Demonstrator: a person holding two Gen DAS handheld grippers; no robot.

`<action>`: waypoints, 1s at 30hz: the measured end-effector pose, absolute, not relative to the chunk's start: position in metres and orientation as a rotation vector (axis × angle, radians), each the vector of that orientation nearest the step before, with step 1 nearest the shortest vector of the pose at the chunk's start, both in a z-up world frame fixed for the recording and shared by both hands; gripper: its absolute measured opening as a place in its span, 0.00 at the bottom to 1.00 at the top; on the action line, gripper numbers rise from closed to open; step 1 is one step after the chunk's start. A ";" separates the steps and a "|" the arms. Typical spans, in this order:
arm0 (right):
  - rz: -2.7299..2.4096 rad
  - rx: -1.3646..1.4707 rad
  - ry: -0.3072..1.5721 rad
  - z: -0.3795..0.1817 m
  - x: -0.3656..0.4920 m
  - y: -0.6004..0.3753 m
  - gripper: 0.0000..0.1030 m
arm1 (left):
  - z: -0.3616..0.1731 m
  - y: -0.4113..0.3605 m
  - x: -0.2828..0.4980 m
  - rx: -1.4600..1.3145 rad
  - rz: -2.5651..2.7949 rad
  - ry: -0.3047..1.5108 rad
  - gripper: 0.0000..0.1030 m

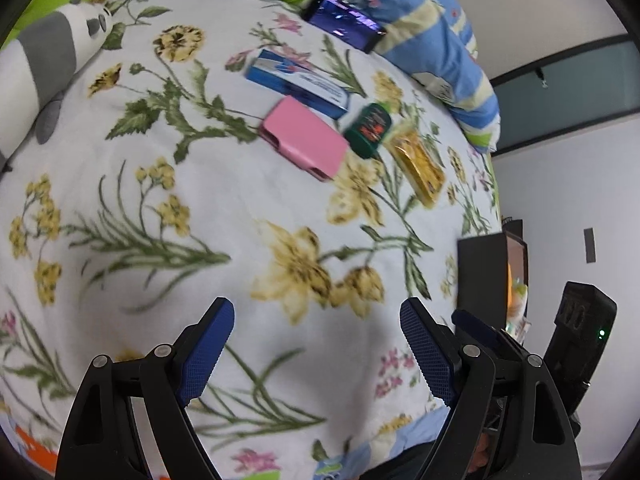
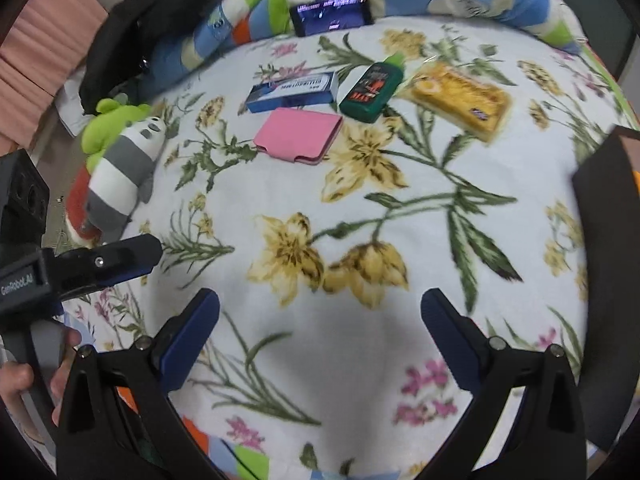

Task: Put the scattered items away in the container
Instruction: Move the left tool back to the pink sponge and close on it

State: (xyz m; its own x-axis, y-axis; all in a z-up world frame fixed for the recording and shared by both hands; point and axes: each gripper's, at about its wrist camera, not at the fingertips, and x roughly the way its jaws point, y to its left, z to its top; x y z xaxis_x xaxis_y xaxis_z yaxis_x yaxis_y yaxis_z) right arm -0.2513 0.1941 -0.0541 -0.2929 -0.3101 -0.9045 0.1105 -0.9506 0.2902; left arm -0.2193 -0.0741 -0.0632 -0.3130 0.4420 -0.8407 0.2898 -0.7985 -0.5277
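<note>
Here, over a floral blanket (image 2: 360, 360), the left gripper (image 1: 316, 344) and right gripper (image 2: 320, 328) both hover with fingers spread apart, holding nothing. Well ahead of the fingertips lie a pink case (image 2: 298, 136), a blue box (image 2: 292, 91), a green bottle (image 2: 370, 90) and a yellow packet (image 2: 460, 100), clustered near one another. A dark container (image 2: 608, 240) sits to the right of the right fingers.

The right gripper (image 2: 320, 316) hangs wide open over the flowery bed (image 2: 360, 344). Far ahead lie a pink case (image 2: 298, 136), a blue box (image 2: 292, 91), a green bottle (image 2: 371, 92) and a yellow packet (image 2: 460, 100) (all close together).
</note>
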 end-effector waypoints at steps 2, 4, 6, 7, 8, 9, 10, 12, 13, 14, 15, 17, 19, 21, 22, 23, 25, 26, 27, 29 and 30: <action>-2.302 1.694 -0.284 -0.066 -0.269 0.190 0.98 | -0.075 -0.086 -0.232 -1.778 2.260 -0.985 0.83; -2.287 1.696 -0.321 -0.076 -0.285 0.185 0.98 | -0.087 -0.096 -0.246 -1.774 2.244 -1.016 0.83; -2.279 1.703 -0.343 -0.087 -0.303 0.180 0.98 | -0.095 -0.104 -0.259 -1.765 2.231 -1.037 0.83; -2.274 1.709 -0.349 -0.092 -0.312 0.177 0.98 | -0.101 -0.108 -0.267 -1.765 2.223 -1.047 0.83; -2.269 1.718 -0.353 -0.098 -0.320 0.175 0.97 | -0.107 -0.111 -0.276 -1.769 2.217 -1.057 0.83; -2.262 1.726 -0.356 -0.104 -0.329 0.174 0.97 | -0.112 -0.114 -0.284 -1.774 2.212 -1.062 0.83; -2.257 1.733 -0.362 -0.109 -0.337 0.172 0.96 | -0.116 -0.116 -0.292 -1.779 2.207 -1.068 0.83; -2.250 1.744 -0.393 -0.121 -0.355 0.173 0.95 | -0.127 -0.121 -0.309 -1.777 2.188 -1.091 0.83; -2.248 1.749 -0.414 -0.126 -0.362 0.175 0.95 | -0.132 -0.123 -0.317 -1.772 2.178 -1.106 0.83; -2.243 1.750 -0.449 -0.132 -0.370 0.177 0.94 | -0.137 -0.126 -0.326 -1.766 2.170 -1.121 0.83; -2.233 1.749 -0.494 -0.137 -0.378 0.179 0.93 | -0.142 -0.128 -0.334 -1.761 2.166 -1.132 0.83; -2.207 1.746 -0.567 -0.147 -0.391 0.182 0.92 | -0.152 -0.130 -0.348 -1.752 2.157 -1.149 0.83; -2.173 1.747 -0.620 -0.157 -0.404 0.181 0.92 | -0.164 -0.132 -0.361 -1.738 2.132 -1.181 0.83; -2.164 1.750 -0.631 -0.164 -0.413 0.178 0.92 | -0.176 -0.133 -0.370 -1.725 2.106 -1.212 0.83; -2.166 1.741 -0.642 -0.166 -0.416 0.178 0.92 | -0.181 -0.132 -0.374 -1.720 2.095 -1.223 0.83; -2.170 1.723 -0.655 -0.167 -0.419 0.177 0.92 | -0.184 -0.132 -0.377 -1.713 2.089 -1.229 0.83; -2.181 1.694 -0.653 -0.166 -0.424 0.175 0.92 | -0.188 -0.131 -0.382 -1.684 2.094 -1.222 0.83; -2.184 1.686 -0.636 -0.166 -0.426 0.173 0.92 | -0.188 -0.130 -0.384 -1.664 2.101 -1.212 0.83; -2.183 1.683 -0.611 -0.167 -0.428 0.169 0.92 | -0.187 -0.129 -0.385 -1.649 2.105 -1.205 0.83; -2.182 1.674 -0.566 -0.167 -0.430 0.162 0.91 | -0.186 -0.126 -0.389 -1.619 2.098 -1.197 0.83; -2.173 1.662 -0.556 -0.167 -0.431 0.158 0.86 | -0.186 -0.122 -0.392 -1.608 2.088 -1.189 0.83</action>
State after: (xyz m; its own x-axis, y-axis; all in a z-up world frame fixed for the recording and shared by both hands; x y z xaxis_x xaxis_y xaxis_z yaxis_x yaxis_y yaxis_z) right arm -0.4310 0.1584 -0.1668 -0.2518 -0.4967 -0.8306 0.0366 -0.8625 0.5047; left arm -0.3917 -0.1221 -0.1865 -0.3598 0.6292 -0.6890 0.2716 -0.6359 -0.7224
